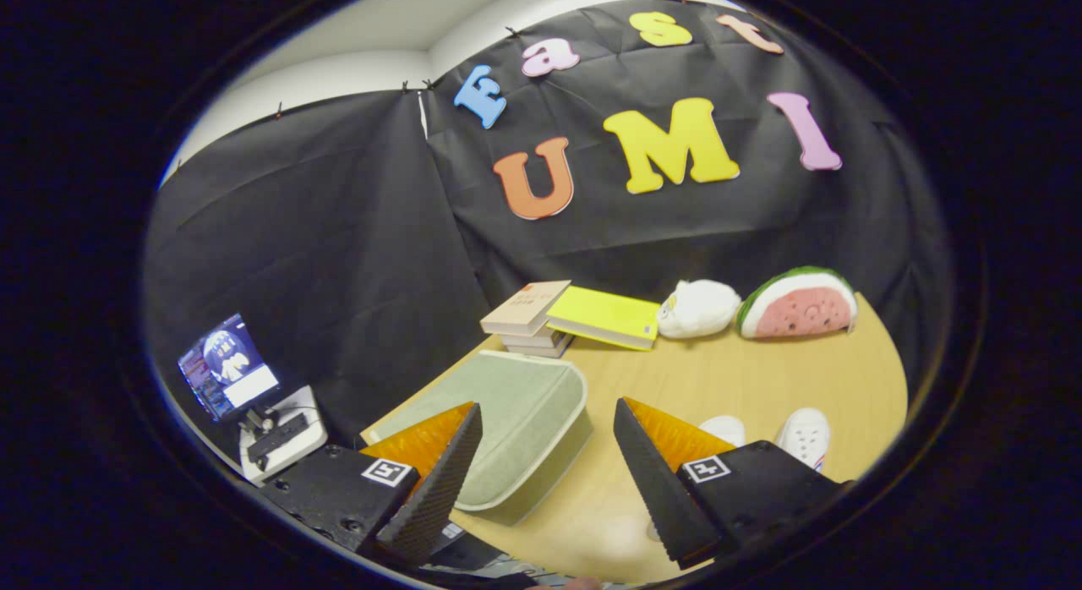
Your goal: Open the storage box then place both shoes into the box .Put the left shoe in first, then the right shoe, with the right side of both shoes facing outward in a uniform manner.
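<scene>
I see the jaws [545, 488] spread wide at the bottom centre of the frame, holding nothing. They sit above the near edge of the wooden bench [761, 379], touching none of the things on it.

The storage box [499, 421] is a grey-green fabric box with its lid closed. It lies flat at lower centre-left, on the bench's left end. Its near right corner pokes into the gap between the two fingers [439, 480], and the left finger covers part of its near side.

The two white shoes [773, 434] are at lower right, side by side on the bench just beyond the right finger. That finger's mount hides their near ends, so I can't tell which is left and which is right. They're apart from the box, with bare bench between.

At the far edge of the bench, mid-frame: a short stack of books [526, 319] with a beige cover on top. A yellow book [604, 317] leans against the stack on its right side. Right of that is a white plush toy [698, 308], then a watermelon-slice plush [799, 304], the two just beside each other.

At lower left, off the bench, a small lit screen [226, 366] stands on a white stand [283, 434], against the black cloth wall [321, 235].
</scene>
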`<state>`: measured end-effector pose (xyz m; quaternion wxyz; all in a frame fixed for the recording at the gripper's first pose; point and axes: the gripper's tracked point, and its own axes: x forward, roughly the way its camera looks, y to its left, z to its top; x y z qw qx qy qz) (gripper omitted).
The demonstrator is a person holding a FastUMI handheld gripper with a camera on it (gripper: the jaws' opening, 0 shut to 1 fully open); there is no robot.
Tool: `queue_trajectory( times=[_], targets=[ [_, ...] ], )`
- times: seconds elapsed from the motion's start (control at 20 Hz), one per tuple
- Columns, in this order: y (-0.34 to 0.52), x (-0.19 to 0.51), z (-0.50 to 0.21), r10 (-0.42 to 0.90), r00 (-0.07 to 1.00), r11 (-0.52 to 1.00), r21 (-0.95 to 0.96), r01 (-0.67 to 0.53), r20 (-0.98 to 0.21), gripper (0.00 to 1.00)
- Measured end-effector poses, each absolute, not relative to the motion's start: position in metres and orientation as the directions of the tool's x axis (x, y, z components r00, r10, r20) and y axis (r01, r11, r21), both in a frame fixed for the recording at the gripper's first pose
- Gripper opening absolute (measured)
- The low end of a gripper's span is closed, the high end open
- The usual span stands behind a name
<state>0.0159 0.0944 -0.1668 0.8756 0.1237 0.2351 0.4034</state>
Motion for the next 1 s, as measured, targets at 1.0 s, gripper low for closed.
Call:
queue_trajectory(
  times=[1.0],
  targets=[
    [0.186,-0.011,-0.255,0.943,0.109,0.333,0.871,-0.363,-0.315,1.0]
  ],
)
